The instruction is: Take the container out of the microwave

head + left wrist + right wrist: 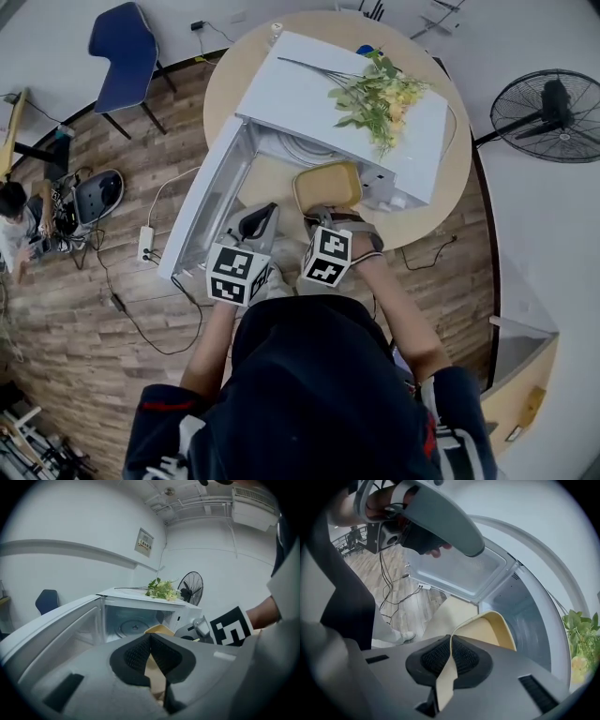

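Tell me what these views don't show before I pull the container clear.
- Head view: where the right tool grips the container, under its marker cube.
- Left gripper view: most of the container, behind the left tool body.
- Right gripper view: much of the microwave floor, blocked by container and tool.
- All views: container's underside.

A white microwave [309,103] sits on a round, pale beige table [225,94]. On top of it lie flowers [380,98] — green leaves with pale yellow blooms. The container [327,186] is creamy yellow. The left gripper [150,639] and right gripper [450,639] are grey with black mesh-textured pads [433,658]. Their cubes [234,272] carry black-and-white square markers. The floor [94,309] is brown wood planking. A chair [127,47] is blue and a fan [553,112] is black. The person's top [319,394] is dark navy — red and white at the sleeves.
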{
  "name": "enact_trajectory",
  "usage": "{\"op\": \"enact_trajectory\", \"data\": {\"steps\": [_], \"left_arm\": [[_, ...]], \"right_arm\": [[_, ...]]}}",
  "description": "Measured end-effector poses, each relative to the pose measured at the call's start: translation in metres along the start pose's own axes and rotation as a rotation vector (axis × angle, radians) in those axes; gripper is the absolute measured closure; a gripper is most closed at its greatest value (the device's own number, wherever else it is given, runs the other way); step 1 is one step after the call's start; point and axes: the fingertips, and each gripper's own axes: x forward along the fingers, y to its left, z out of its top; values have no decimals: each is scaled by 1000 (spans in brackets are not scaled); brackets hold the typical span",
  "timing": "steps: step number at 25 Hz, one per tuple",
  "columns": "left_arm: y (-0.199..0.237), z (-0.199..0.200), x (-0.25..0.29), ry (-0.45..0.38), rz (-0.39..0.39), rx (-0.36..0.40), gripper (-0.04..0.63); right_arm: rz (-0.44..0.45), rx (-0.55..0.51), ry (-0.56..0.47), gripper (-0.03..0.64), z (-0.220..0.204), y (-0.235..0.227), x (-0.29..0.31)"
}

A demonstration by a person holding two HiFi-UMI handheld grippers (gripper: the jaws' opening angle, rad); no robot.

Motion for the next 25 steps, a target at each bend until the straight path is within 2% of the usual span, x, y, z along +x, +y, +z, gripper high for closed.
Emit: {"op": "enact_trajectory", "data": {"steps": [25], "left_arm": [[-26, -19, 6, 48, -63, 23, 581]], "right_arm": [[20, 68, 27, 600, -23, 38, -18]]}}
